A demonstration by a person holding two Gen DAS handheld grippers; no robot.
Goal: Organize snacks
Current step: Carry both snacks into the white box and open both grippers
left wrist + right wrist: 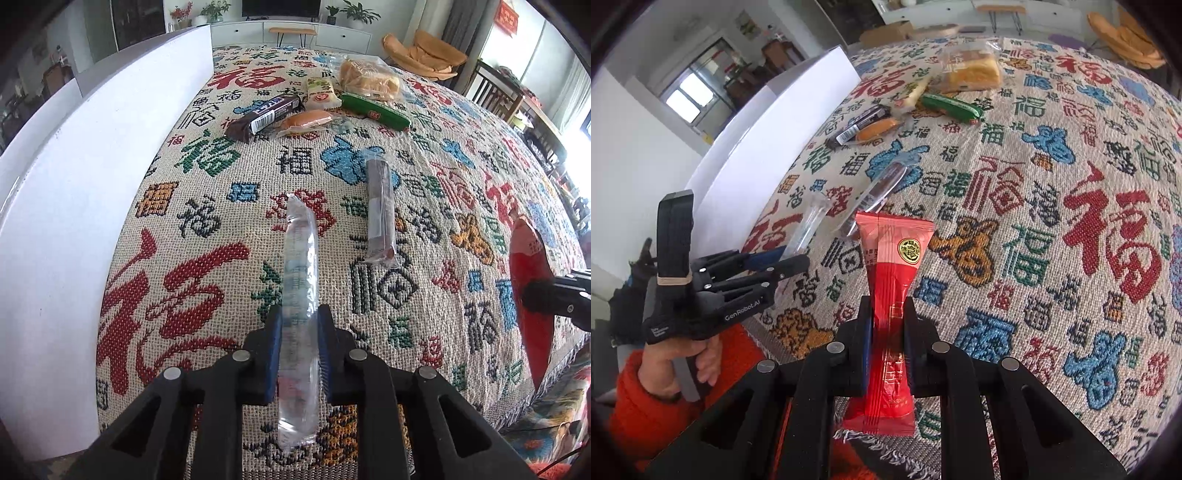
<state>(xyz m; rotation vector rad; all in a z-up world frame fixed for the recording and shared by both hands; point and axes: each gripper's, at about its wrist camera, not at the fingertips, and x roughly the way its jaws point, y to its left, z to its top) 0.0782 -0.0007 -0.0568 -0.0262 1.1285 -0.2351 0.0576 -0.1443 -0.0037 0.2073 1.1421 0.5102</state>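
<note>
While left tongs [300,325] pinch a clear packet [298,280], right tongs [888,314] pinch a red packet [892,266].

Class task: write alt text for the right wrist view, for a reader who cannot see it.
The right gripper clamps a red snack packet above a patterned tablecloth. To the left, the left gripper holds a clear packet; more snacks lie beyond.

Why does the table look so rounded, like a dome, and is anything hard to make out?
Fisheye bending: in both wrist views the flat tablecloth bulges and corners go black. Left wrist view: the clear packet nearly vanishes against the pattern. Right wrist view: the window is washed out; the red packet stays sharp.
</note>
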